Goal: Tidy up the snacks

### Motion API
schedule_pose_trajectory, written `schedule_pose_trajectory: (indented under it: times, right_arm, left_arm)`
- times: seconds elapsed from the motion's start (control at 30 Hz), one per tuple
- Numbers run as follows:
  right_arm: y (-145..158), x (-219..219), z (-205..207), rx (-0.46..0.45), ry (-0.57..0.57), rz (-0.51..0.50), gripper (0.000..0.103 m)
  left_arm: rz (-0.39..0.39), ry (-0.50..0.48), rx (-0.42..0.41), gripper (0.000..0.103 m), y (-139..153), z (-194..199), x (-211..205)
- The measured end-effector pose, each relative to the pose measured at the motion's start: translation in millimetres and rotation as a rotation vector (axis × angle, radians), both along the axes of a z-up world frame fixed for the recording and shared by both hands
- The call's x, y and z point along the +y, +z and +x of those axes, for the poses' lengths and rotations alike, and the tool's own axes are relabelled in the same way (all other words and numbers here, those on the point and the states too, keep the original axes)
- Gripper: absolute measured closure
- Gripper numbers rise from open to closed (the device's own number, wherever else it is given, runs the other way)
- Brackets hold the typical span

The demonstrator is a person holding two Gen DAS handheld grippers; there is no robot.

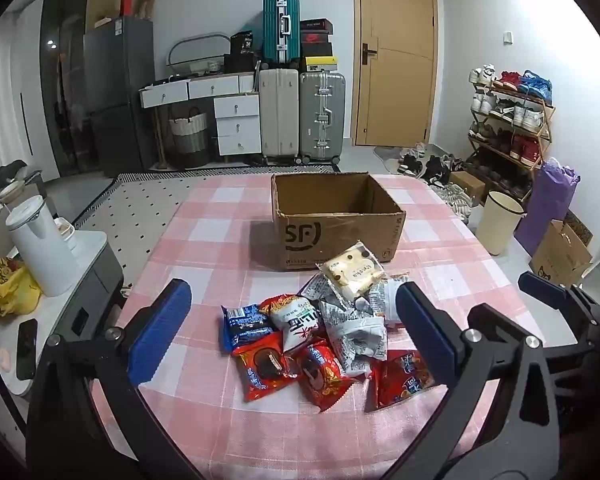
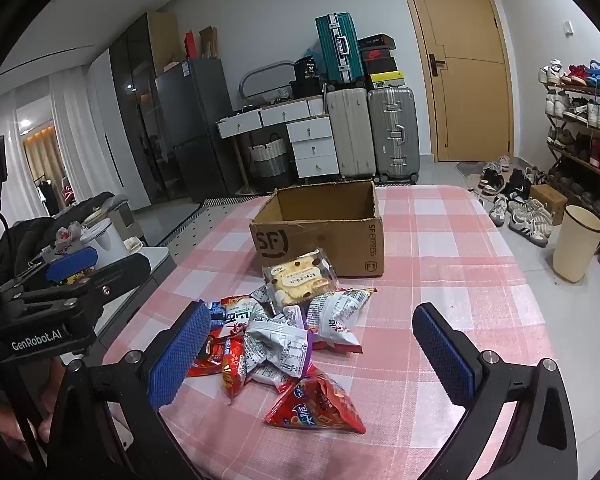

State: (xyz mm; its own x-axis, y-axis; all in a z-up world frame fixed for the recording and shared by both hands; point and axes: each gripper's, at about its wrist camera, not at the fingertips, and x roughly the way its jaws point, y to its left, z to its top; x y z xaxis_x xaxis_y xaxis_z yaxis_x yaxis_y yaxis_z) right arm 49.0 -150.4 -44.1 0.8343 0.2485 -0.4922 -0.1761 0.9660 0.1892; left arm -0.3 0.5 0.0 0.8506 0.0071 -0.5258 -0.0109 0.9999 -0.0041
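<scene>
A heap of snack packs (image 1: 320,332) lies on the pink checked tablecloth (image 1: 220,232), in front of an open, empty cardboard box (image 1: 336,224) marked SF. The heap holds a cream pack (image 1: 350,270) on top at the back, a blue pack (image 1: 246,322), grey-white packs (image 1: 352,332) and red packs (image 1: 264,364). My left gripper (image 1: 292,292) hovers open over the near side of the heap, touching nothing. My right gripper (image 2: 311,308) is open too, above the same heap (image 2: 284,344), with a red pack (image 2: 316,400) nearest it. The box (image 2: 320,224) stands behind.
A white kettle (image 1: 40,248) stands on a low cabinet left of the table. A cream bin (image 1: 500,220) and a shoe rack (image 1: 512,120) are to the right. Suitcases (image 1: 300,116) and a door (image 1: 396,52) line the far wall.
</scene>
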Motion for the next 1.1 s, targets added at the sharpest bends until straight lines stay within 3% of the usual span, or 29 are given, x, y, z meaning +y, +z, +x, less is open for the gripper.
schedule_pose_trajectory:
  times: [0.17,0.23,1.1]
  right_arm:
    - [-0.9,0.1,0.4,0.003,0.0,0.001,0.0]
    - [-0.9,-0.1,-0.2,0.002,-0.001,0.001,0.0]
    - [-9.1,-4.0,0.6,0.018,-0.009,-0.001,0.0]
  left_arm:
    - [-0.003,-0.008,-0.008,0.001,2.3,-7.2,-4.6]
    - [-0.038,-0.01,0.011,0.001,2.9,0.0,2.4]
    - [-0.045,0.002,0.005,0.001,1.3,-4.4,7.7]
